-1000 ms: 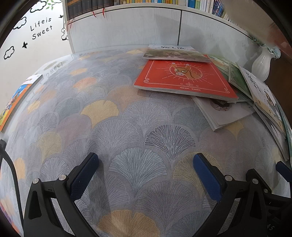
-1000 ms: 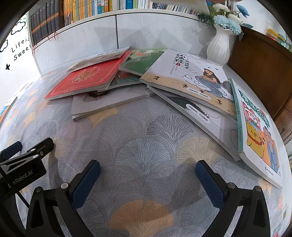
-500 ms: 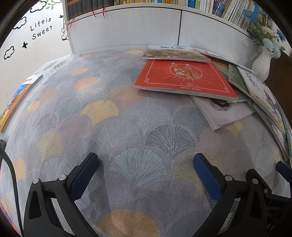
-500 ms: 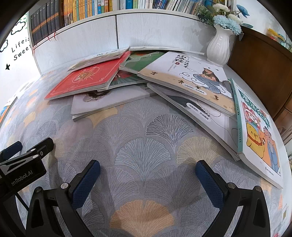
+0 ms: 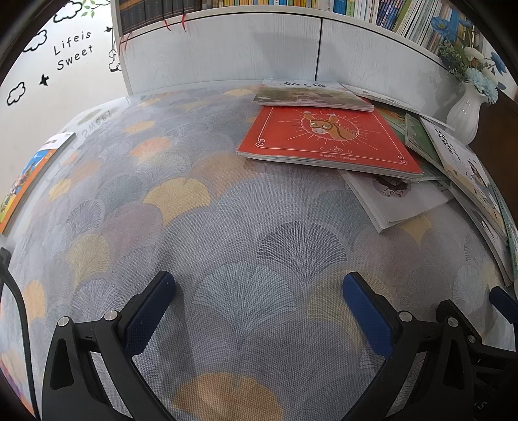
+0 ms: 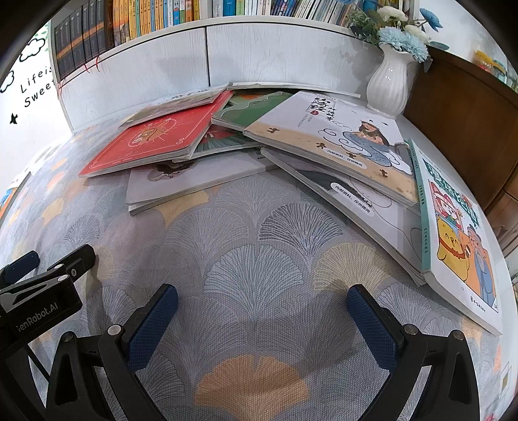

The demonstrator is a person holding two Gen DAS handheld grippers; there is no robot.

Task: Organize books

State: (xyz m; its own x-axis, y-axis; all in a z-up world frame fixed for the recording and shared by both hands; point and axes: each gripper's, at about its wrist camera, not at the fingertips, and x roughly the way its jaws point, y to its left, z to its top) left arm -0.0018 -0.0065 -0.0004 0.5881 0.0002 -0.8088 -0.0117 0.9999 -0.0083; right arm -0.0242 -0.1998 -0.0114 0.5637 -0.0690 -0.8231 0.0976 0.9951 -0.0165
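Several thin picture books lie scattered and overlapping at the far right of a table with a fan-patterned cloth [image 5: 226,226]. A red book with a donkey on its cover [image 5: 327,136] [image 6: 152,145] lies on top at the left of the heap. A white book with a girl in blue [image 6: 343,139] and a teal-edged cartoon book [image 6: 456,233] lie to the right. My left gripper [image 5: 259,307] hovers open over bare cloth, well short of the books. My right gripper [image 6: 262,320] is open too, with nothing between its fingers.
A white vase of blue and white flowers [image 6: 390,84] stands behind the heap beside a dark wooden cabinet [image 6: 463,123]. A white shelf unit filled with upright books [image 6: 194,19] runs along the back. An orange book [image 5: 26,178] lies at the table's left edge.
A blurred shape that crossed the top right of the left wrist view one second ago is gone; one more flat book lies at the back of the heap. Both grippers have stayed still.
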